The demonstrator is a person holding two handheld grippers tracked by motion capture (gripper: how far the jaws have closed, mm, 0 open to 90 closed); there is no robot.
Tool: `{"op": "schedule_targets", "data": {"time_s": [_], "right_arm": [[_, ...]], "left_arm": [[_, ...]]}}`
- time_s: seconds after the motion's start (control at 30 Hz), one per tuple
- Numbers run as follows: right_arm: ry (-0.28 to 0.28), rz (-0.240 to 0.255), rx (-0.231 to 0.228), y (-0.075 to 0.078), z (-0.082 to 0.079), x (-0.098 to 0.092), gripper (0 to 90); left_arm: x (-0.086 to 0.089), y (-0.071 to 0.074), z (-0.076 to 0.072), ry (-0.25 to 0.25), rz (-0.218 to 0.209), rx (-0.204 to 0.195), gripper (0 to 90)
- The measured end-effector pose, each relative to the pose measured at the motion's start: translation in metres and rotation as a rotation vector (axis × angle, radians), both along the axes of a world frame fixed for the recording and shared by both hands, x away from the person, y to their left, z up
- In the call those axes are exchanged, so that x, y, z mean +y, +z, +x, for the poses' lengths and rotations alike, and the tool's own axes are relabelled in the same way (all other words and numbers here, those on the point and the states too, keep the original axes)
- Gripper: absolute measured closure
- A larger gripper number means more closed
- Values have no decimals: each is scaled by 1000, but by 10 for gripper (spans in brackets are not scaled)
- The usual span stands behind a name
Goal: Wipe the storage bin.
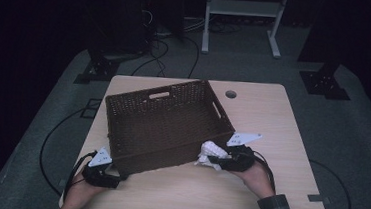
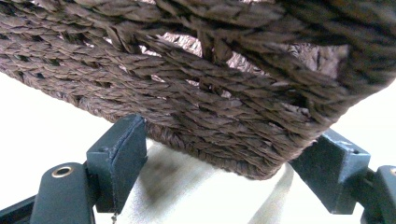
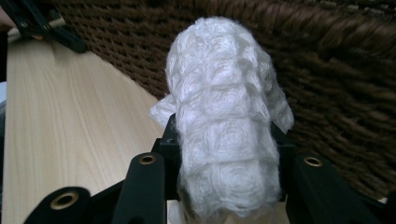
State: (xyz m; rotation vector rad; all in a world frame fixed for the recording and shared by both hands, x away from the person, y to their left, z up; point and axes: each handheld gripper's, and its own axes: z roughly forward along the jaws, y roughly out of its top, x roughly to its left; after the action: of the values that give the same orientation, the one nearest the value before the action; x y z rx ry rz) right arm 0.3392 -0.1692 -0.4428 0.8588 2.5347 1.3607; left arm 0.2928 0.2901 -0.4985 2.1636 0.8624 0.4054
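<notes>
From the high view, the brown woven basket [image 1: 164,125] sits skewed on the wooden table [image 1: 272,121], and the right gripper [image 1: 217,160] hangs just outside the basket's near right corner with a white knitted cloth [image 1: 210,152] bunched in its jaws; the right hand [image 1: 255,177] comes in low from the bottom edge, wrist roughly level. The left gripper [image 1: 117,175] is parked at the near left corner, forearm flat along the table edge. In the left gripper view, its jaws stand wide on either side of the basket's bottom corner [image 2: 243,154], one pad close against the weave, though I can't say it's pressing. In the right gripper view, the jaws are clamped tight on the cloth [image 3: 224,140], basket wall [image 3: 336,93] right behind. This looks like the carry step: next comes a lift over the rim, then a release inside.
</notes>
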Motion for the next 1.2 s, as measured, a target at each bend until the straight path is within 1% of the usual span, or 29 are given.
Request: {"op": "schedule_targets", "data": {"time_s": [0.07,0.37,0.47,0.63,0.83,0.93,1.2], "right_arm": [[-2,14,-7,3,-1,-1,609],[18,42,-40,17,-5,1,609],[22,36,-46,19,-5,3,609],[26,40,-36,16,-3,5,608],[29,31,-20,11,-3,7,608],[34,18,-13,7,-1,9,609],[43,-14,27,-8,2,14,608]], "left_arm": [[0,0,0,0,0,0,207],[0,0,0,0,0,0,207],[0,0,0,0,0,0,207],[0,0,0,0,0,0,207],[0,0,0,0,0,0,207],[0,0,0,0,0,0,207],[0,0,0,0,0,0,207]]}}
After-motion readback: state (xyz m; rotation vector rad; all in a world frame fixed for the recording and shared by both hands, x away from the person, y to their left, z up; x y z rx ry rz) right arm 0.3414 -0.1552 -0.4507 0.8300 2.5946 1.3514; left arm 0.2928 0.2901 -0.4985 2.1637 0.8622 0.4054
